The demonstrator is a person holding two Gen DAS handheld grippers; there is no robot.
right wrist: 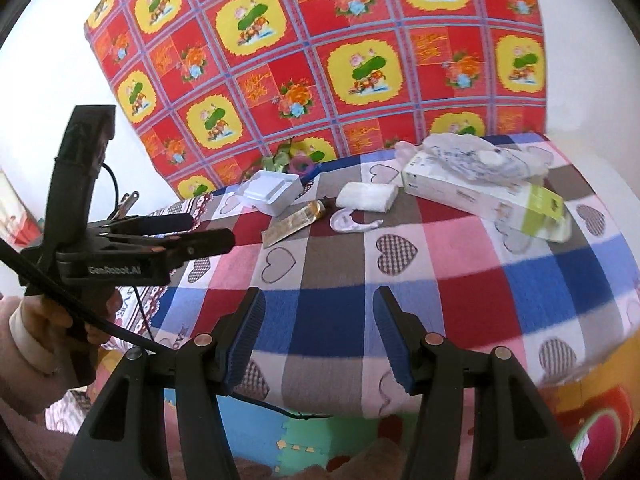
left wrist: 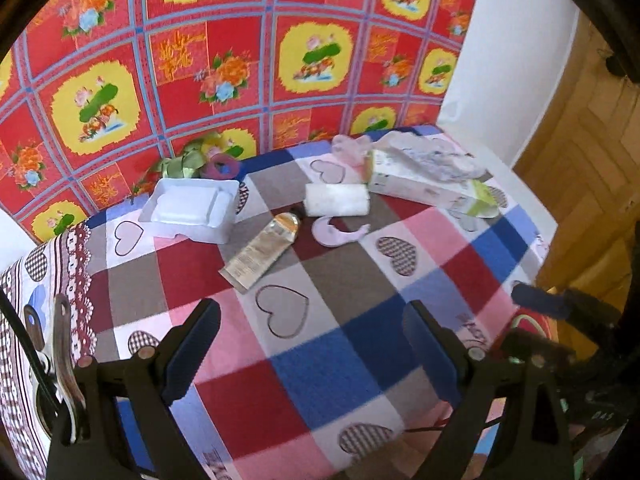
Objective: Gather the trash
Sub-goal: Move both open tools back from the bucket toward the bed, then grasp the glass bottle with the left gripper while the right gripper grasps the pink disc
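Note:
Trash lies at the far side of the checked tablecloth [left wrist: 320,360]: a white plastic tray [left wrist: 188,208] [right wrist: 272,192], a squeezed tube [left wrist: 264,252] [right wrist: 294,224], a white wad of tissue [left wrist: 336,199] [right wrist: 366,197], a pale crescent scrap [left wrist: 340,232] [right wrist: 350,222], and a long white-and-green carton [left wrist: 424,186] [right wrist: 480,196] with a crumpled clear bag [left wrist: 424,152] [right wrist: 472,152] on it. My left gripper [left wrist: 312,316] hovers open and empty over the near half of the table. My right gripper [right wrist: 320,300] is open and empty at the front edge.
Green ribbon [left wrist: 188,158] and a purple ring [left wrist: 222,166] lie at the back by the red flowered cloth [left wrist: 240,60] on the wall. A metal clip [left wrist: 60,340] grips the cloth's left edge. A wooden door [left wrist: 580,160] stands right. A hand [right wrist: 40,320] holds the left gripper.

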